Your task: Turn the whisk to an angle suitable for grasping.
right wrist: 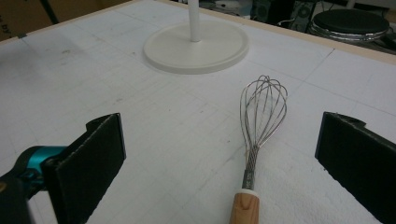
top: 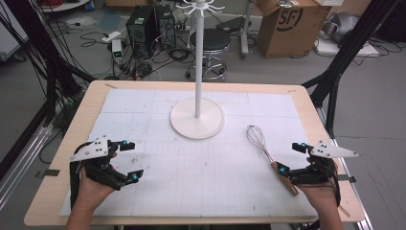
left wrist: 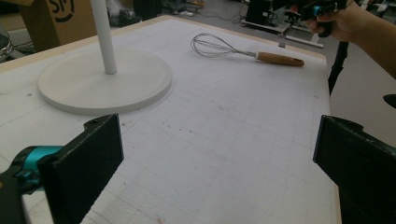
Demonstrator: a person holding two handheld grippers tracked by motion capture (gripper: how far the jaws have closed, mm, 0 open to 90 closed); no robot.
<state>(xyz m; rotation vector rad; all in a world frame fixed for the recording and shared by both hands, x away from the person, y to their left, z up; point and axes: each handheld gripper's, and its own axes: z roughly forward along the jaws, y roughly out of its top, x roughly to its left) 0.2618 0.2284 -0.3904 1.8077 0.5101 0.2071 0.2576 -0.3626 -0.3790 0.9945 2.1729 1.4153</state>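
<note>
Wire whisk with wooden handle lies flat on the bench, near right. Right tool released, jaws wide around the handle, not pressing. Left tool released, near left.

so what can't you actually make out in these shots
- Whisk: in the high view the right gripper overlaps the wooden handle's middle; in the right gripper view the bottom edge cuts the handle off.
- Stand: its hooked top is cut by the top edge in the high view.
- Left gripper: jaws open, nothing between them.
</note>
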